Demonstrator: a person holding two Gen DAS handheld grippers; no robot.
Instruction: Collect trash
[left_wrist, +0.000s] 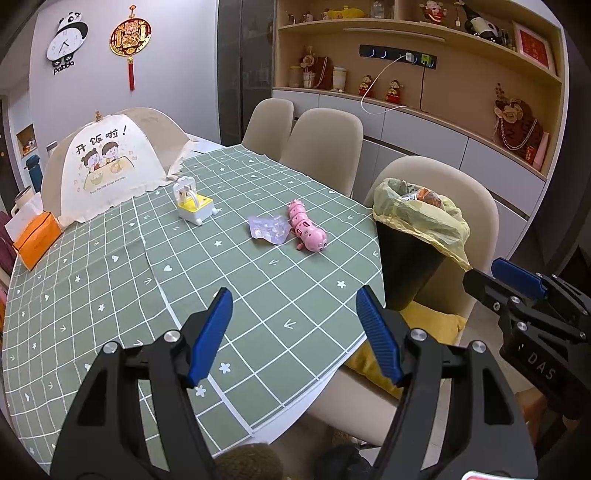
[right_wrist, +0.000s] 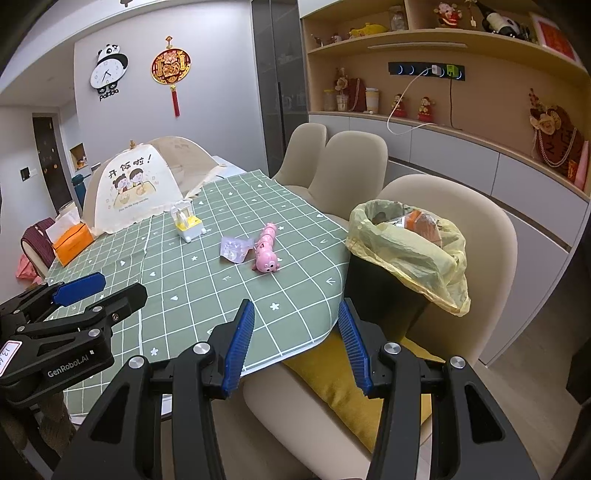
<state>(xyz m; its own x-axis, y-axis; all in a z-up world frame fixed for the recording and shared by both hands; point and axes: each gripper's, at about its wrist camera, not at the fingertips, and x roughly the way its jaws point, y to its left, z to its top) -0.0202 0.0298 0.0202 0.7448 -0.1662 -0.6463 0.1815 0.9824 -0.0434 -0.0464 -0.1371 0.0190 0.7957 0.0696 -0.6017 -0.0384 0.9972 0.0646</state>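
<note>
Both grippers hang over the near edge of the table (left_wrist: 110, 280), apart from everything on it. The left gripper (left_wrist: 294, 334) has its blue pads spread wide, nothing between them but green checked cloth. The right gripper (right_wrist: 295, 345) is parted too, a little narrower, empty, hovering where the cloth's edge meets a yellow cushion (right_wrist: 332, 373) on the nearest chair (right_wrist: 491, 229).

The trash here is a crumpled clear wrapper (left_wrist: 267, 229), lying flat on the cloth out toward the middle of the table, well apart from both grippers. Just to its right, about touching, lies a pink caterpillar toy (left_wrist: 306, 230), head turned toward us. Farther back and left stands a small white and yellow toy (left_wrist: 194, 203), near the hem of a dome-shaped food cover (left_wrist: 107, 166). An orange tissue box (left_wrist: 37, 240) sits at the left edge.

Off the right end of the table stands a black bin (right_wrist: 384, 291) on the chair seat, lined with a yellow bag (right_wrist: 413, 251) folded over its rim. Some rubbish is already inside, something orange-brown showing at the top. From the right-hand camera the bin is just right of the right gripper's right finger, near it, while the wrapper lies left of the bin with the caterpillar between.
</note>
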